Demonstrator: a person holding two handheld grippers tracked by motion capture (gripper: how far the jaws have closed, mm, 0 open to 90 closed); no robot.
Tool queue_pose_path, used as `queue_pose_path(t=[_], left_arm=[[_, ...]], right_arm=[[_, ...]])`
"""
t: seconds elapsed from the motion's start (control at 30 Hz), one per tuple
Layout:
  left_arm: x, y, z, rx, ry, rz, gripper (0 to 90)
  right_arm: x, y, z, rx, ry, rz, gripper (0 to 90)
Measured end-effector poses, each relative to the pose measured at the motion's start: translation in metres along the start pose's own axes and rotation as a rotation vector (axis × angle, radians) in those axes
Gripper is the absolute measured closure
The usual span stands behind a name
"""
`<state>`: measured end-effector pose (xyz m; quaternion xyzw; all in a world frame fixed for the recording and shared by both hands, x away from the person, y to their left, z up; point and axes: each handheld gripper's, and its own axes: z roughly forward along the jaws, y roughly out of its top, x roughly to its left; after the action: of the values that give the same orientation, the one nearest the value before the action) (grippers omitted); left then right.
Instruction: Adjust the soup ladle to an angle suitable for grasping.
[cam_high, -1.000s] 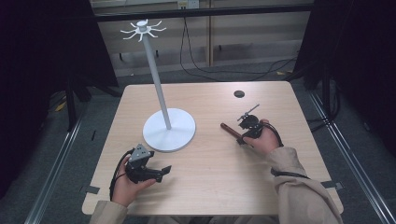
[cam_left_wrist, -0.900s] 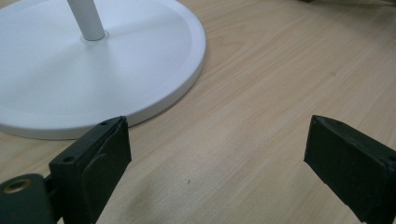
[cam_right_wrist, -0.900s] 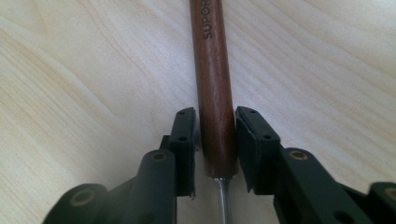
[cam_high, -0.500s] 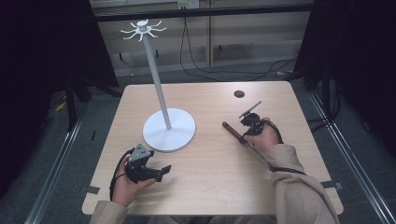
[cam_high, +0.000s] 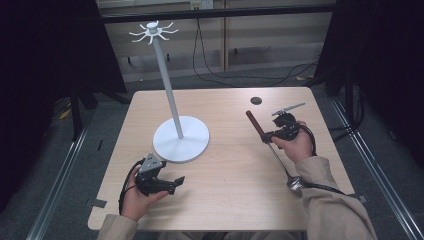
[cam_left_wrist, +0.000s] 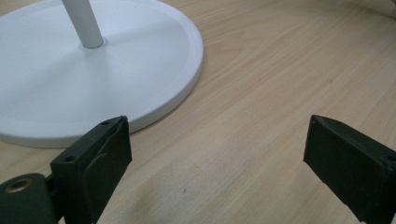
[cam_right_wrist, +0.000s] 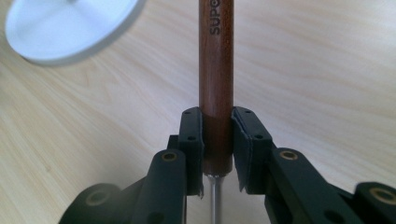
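My right tool (cam_high: 269, 136) clamps the ladle (cam_high: 254, 122) by its wooden handle, long axis toward 11 o'clock; the stand (cam_high: 181, 139) lies at 9 o'clock. Left tool (cam_high: 172, 184) gapes empty.

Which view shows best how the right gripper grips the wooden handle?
Right gripper view: both pads of the right gripper press the wooden handle near its metal end. The high view shows the whole utensil, small.
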<state>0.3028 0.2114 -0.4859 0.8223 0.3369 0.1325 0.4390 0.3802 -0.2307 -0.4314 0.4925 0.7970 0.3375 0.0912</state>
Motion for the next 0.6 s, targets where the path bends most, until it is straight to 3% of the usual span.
queue_pose_path(t=[0.17,0.23,0.3,0.43,0.6], left_arm=[[-0.002,0.001,0.001,-0.002,-0.009,-0.006,7.5],[-0.003,0.002,0.002,-0.003,-0.014,0.006,7.4],[-0.004,0.002,0.003,-0.006,-0.017,-0.001,7.4],[-0.004,0.002,0.004,-0.006,-0.022,-0.013,7.4],[-0.005,0.007,0.004,-0.015,-0.024,-0.006,7.4]], right_arm=[[0.001,-0.004,-0.021,-0.128,0.024,0.006,75.1],[0.002,-0.004,-0.024,-0.136,0.033,0.0,75.1],[0.005,-0.006,-0.035,-0.205,0.048,-0.027,75.2],[0.008,-0.007,-0.043,-0.261,0.065,-0.034,75.3],[0.014,-0.012,-0.057,-0.381,0.127,-0.041,75.6]])
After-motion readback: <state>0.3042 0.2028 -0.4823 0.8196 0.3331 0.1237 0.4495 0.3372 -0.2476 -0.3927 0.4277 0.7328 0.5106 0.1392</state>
